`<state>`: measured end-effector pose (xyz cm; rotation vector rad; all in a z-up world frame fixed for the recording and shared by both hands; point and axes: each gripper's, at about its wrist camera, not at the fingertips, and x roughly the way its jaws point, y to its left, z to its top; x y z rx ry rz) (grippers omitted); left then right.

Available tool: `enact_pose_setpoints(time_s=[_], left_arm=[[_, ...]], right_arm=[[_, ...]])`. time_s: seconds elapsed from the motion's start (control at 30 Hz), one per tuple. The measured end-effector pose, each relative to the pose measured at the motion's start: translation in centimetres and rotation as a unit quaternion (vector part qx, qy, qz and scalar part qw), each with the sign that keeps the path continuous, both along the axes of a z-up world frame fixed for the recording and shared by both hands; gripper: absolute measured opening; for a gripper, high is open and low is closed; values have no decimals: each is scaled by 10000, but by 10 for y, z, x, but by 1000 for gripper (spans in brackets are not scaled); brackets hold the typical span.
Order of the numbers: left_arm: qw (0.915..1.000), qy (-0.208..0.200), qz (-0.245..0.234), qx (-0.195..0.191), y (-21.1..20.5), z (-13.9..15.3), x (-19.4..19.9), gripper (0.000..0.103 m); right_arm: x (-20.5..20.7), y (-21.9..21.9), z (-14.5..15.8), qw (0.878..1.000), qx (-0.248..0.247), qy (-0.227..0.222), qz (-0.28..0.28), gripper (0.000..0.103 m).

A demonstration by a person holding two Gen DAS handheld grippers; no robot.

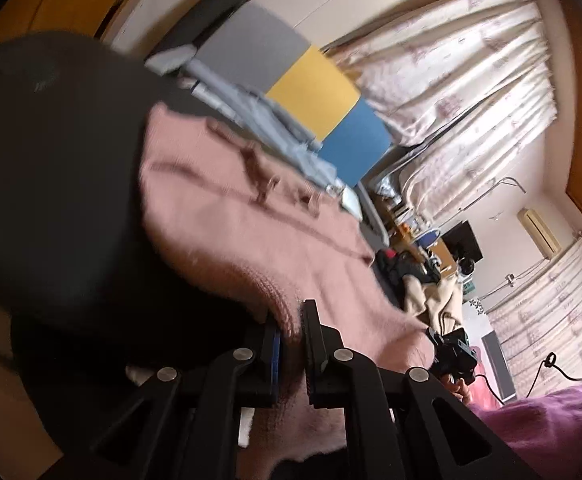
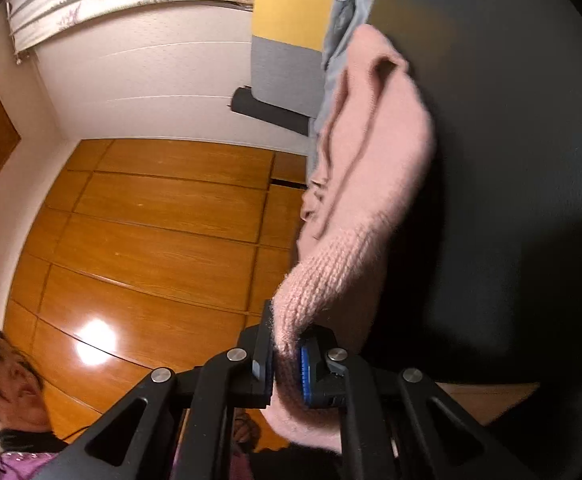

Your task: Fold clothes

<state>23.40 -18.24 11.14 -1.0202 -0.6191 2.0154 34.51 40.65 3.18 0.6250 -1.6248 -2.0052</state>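
Observation:
A pink knitted sweater (image 1: 251,232) hangs lifted over a dark surface (image 1: 43,160), blurred by motion. My left gripper (image 1: 291,340) is shut on its ribbed edge, the knit squeezed between both pads. In the right wrist view the same pink sweater (image 2: 371,184) stretches away from my right gripper (image 2: 287,356), which is shut on another part of the ribbed edge. The right gripper (image 1: 455,356) also shows small past the sweater in the left wrist view, with a hand under it.
Light blue clothes (image 1: 259,120) lie at the far side of the dark surface, by grey, yellow and blue panels (image 1: 315,88). Curtains (image 1: 463,72) and a cluttered desk (image 1: 431,248) stand beyond. A person in purple (image 2: 7,400) is by a wooden wardrobe (image 2: 163,232).

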Motion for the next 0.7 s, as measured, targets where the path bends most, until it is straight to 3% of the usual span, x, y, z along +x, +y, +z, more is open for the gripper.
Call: enact_pose_setpoints(time_s=[0.23,0.37,0.5,0.7], left_arm=[[9988,272,158,375,10,29,-78,9],[9980,134,362,509,23,27,-150,10],[9972,-277,519,454,40,11,-221,10],[9900,-1102,855,212,70,-34,-302,10]], right_arm=[[-68,23,49,9985,-74,540,31,8],[-136,47,64,9992,51,393,-65,8],[-203,67,56,9994,65,9,-339,8],[-263,90,-1,9936,73,-918,-656,9]])
